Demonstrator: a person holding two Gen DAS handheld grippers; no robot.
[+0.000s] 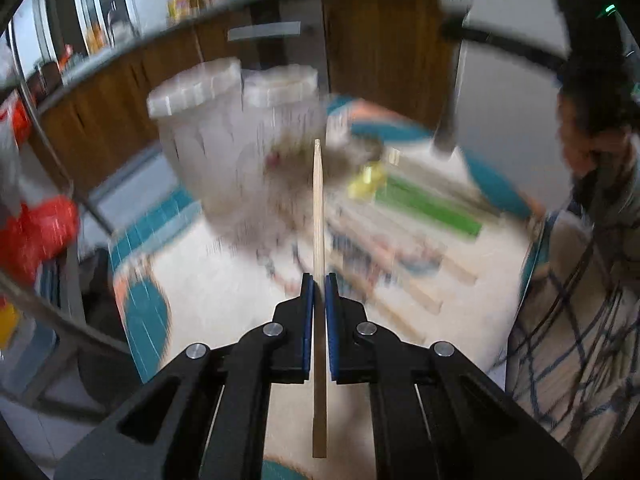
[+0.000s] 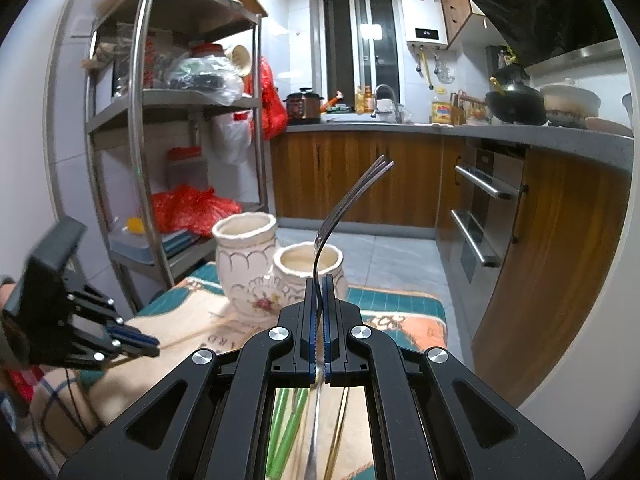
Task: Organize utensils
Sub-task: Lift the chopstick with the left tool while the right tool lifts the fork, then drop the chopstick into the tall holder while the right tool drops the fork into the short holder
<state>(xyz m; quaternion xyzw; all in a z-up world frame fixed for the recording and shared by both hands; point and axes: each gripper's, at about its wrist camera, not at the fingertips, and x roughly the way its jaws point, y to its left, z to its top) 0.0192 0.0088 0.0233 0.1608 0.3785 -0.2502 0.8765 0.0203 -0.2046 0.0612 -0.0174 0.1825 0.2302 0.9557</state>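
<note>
My left gripper [image 1: 319, 280] is shut on a wooden chopstick [image 1: 318, 216] that points forward toward two white ceramic jars [image 1: 240, 120]; this view is motion-blurred. My right gripper [image 2: 319, 280] is shut on a metal fork [image 2: 352, 196], tines up and curving right, held above the table near the shorter jar [image 2: 310, 266]. The taller jar [image 2: 245, 264] stands left of it. Both jars look empty from here. The left gripper [image 2: 150, 346] shows at the left of the right wrist view, low over the cloth.
A patterned tablecloth [image 2: 192, 316] covers the table. More utensils, blurred, lie on the cloth [image 1: 400, 248], with green sticks [image 2: 284, 424] below my right gripper. A metal shelf rack [image 2: 138, 120] stands left; wooden cabinets [image 2: 560, 240] and oven handles are right.
</note>
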